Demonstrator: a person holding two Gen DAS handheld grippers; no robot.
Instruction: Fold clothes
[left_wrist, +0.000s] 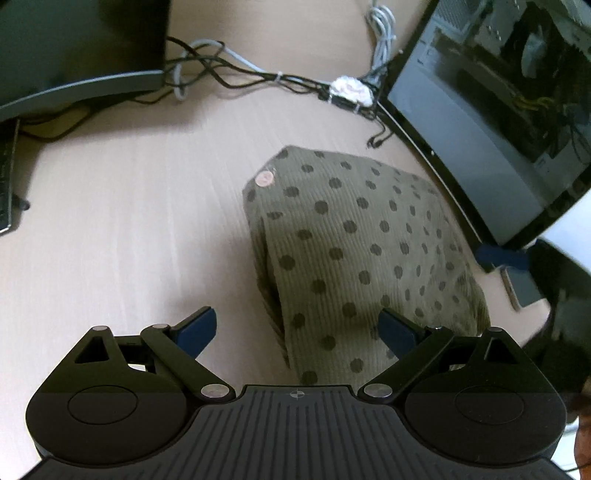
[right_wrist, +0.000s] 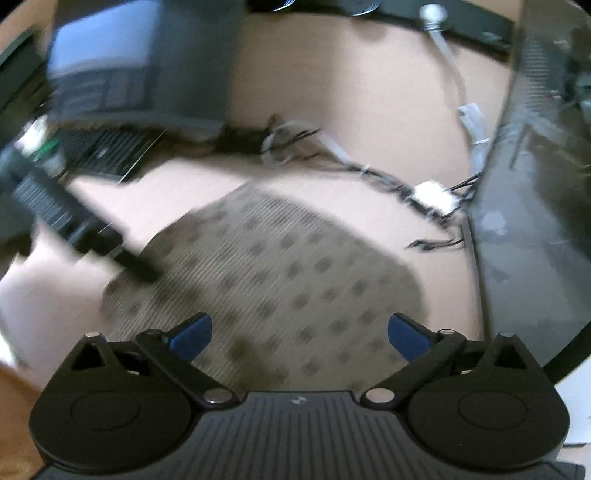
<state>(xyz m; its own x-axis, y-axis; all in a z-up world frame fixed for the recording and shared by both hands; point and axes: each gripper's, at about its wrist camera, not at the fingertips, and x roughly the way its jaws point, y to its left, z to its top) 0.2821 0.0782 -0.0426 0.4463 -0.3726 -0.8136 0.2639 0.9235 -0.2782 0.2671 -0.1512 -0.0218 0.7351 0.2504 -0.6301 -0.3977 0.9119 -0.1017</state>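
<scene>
An olive-green polka-dot garment (left_wrist: 362, 243) lies folded into a compact bundle on the pale wooden table (left_wrist: 129, 221), with a pink button (left_wrist: 265, 179) near its far left corner. My left gripper (left_wrist: 297, 332) is open and empty, above the bundle's near left edge. In the blurred right wrist view the same garment (right_wrist: 280, 280) lies below my right gripper (right_wrist: 299, 336), which is open and empty. The left gripper's body (right_wrist: 74, 221) reaches over the garment's left side there.
A monitor (left_wrist: 498, 122) stands close on the right of the garment, and another dark monitor base (left_wrist: 81, 85) at the back left. A tangle of cables (left_wrist: 258, 77) with a white wad (left_wrist: 351, 90) runs along the back. A keyboard (right_wrist: 107, 151) lies at the left.
</scene>
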